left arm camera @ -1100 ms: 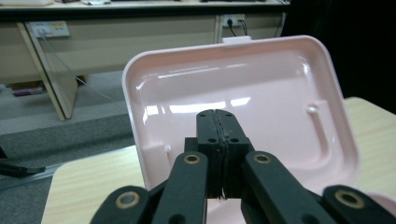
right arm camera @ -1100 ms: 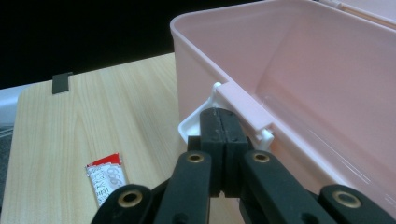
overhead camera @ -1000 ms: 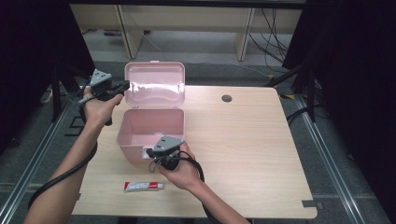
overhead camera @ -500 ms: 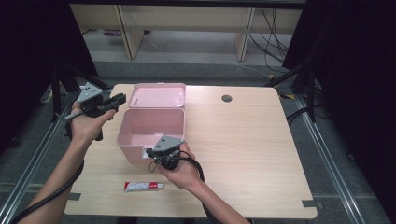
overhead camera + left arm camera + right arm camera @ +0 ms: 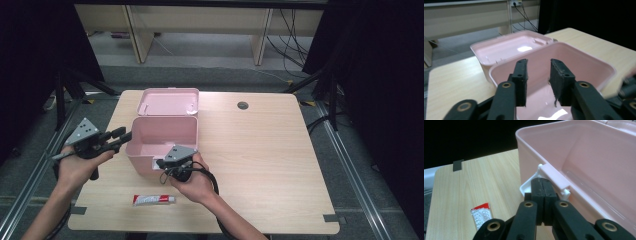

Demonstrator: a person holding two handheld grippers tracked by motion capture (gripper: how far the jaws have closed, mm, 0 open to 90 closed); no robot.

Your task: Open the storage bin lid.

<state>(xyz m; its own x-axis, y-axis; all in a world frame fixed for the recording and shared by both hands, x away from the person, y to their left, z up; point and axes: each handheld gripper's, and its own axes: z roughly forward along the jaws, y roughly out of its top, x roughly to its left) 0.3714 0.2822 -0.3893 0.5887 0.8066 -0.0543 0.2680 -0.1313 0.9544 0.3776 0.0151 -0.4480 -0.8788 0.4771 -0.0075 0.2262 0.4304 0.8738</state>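
Two grippers: my left gripper (image 5: pixel 119 135) hangs released beside the box; my right gripper (image 5: pixel 543 192) clenches the white latch (image 5: pixel 534 185).
Box: pink plastic storage box (image 5: pixel 150 150) mid-table, hinged lid (image 5: pixel 169 101) thrown back, inside bare.
Left, I judge: red-and-white tube (image 5: pixel 154 200), unloaded.

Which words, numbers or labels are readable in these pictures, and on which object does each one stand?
"666" or "999", I cannot tell which way up: on the red and white tube, right gripper view.
Tube in the high view: print too small to read.
Pink box and its lid: no text.
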